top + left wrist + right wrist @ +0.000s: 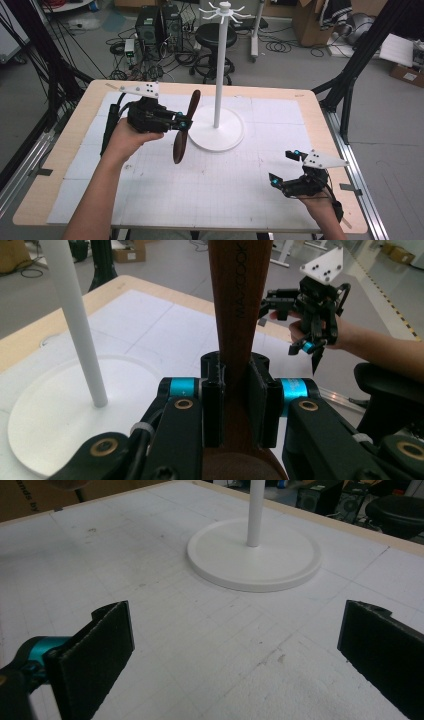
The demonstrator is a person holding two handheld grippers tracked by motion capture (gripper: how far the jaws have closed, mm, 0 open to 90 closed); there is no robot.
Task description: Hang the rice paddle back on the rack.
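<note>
**Left gripper holds wooden spoon off the table, right gripper empty**

Right gripper [286, 168] sits near the table's [60, 150] near right corner, jaws spread wide, nothing between them; the right gripper view shows bare white table surface between the pads [95, 650]. Left gripper [183, 124] is over the left half of the table, raised off it, jaws clamped on a wooden spoon [185, 125] at mid-handle. In the left gripper view the pads [212, 405] press both sides of the brown handle [240, 315]. The spoon hangs tilted, nearly upright, clear of the surface, just beside the white stand's [218, 65] round base [225, 135]. Stand rises near the table's far middle, hooks on top.
</note>
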